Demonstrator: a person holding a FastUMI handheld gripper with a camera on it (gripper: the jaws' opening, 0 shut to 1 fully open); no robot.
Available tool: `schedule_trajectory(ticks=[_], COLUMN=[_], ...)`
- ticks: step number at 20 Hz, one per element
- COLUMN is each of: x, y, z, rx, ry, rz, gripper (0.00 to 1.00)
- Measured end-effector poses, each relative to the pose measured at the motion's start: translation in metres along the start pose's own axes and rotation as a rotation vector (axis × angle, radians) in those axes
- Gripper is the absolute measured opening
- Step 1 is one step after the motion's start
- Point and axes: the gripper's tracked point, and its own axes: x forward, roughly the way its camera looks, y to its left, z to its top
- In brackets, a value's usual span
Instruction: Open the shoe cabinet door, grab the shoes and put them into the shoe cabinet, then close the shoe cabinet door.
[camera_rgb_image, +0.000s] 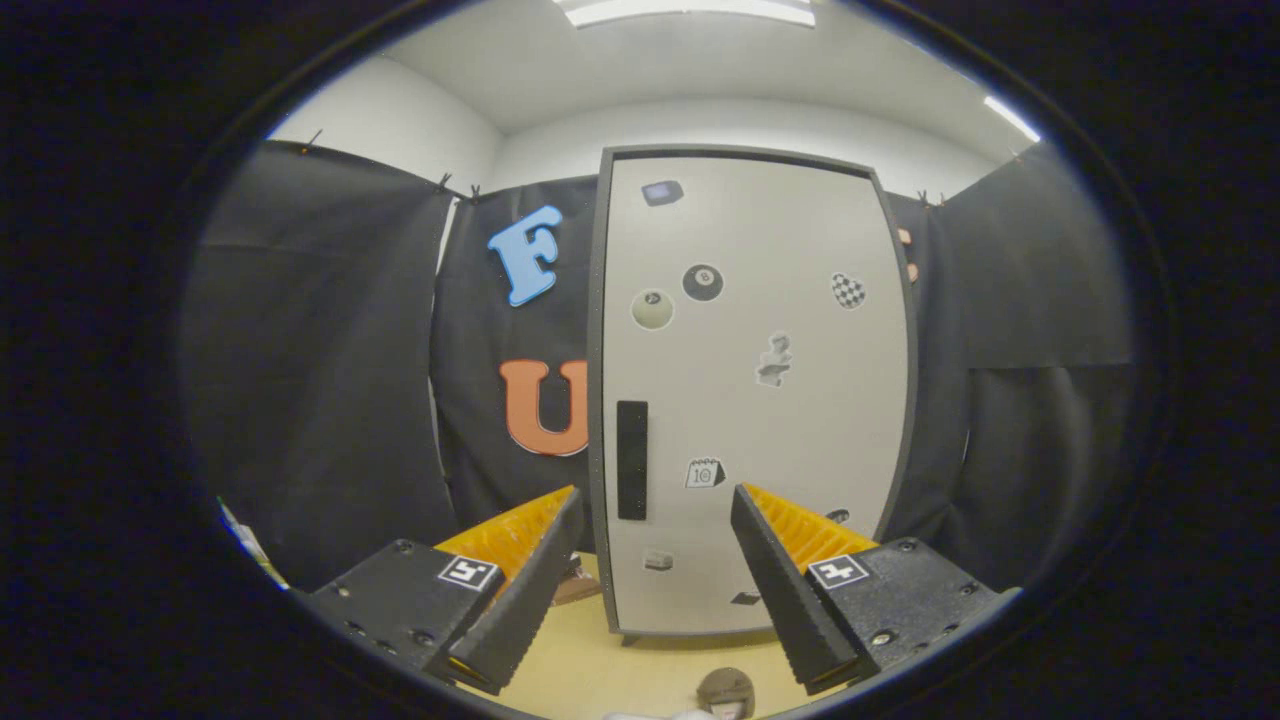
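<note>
The shoe cabinet stands upright beyond the fingers, its pale door shut inside a dark frame. A dark vertical handle sits on the door's left side, just above and ahead of the left finger. Several small stickers dot the door. My gripper is open, with nothing between its fingers, and is some way short of the door. Part of a shoe with a brownish rounded top lies on the floor below, between the fingers and close to me.
The yellowish floor runs from under the fingers to the cabinet's foot. A small brownish thing lies on the floor left of the cabinet base, partly behind the left finger. Black cloth walls close in on both sides and behind the cabinet.
</note>
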Motion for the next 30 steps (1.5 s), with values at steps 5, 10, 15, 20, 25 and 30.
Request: schedule_trajectory(ticks=[5, 10, 15, 20, 25, 30], x=[0.079, 0.133, 0.152, 0.156, 0.152, 0.142], y=[0.011, 0.013, 0.013, 0.017, 0.014, 0.012], z=[-0.013, -0.039, -0.042, -0.044, -0.048, -0.048], rx=[0.011, 0.026, 0.061, 0.048, 0.037, 0.028], ry=[0.030, 0.095, 0.089, 0.104, 0.135, 0.145], rz=[0.004, 0.004, 0.019, 0.014, 0.020, 0.078], gripper=[0.96, 0.93, 0.66, 0.42, 0.36, 0.32])
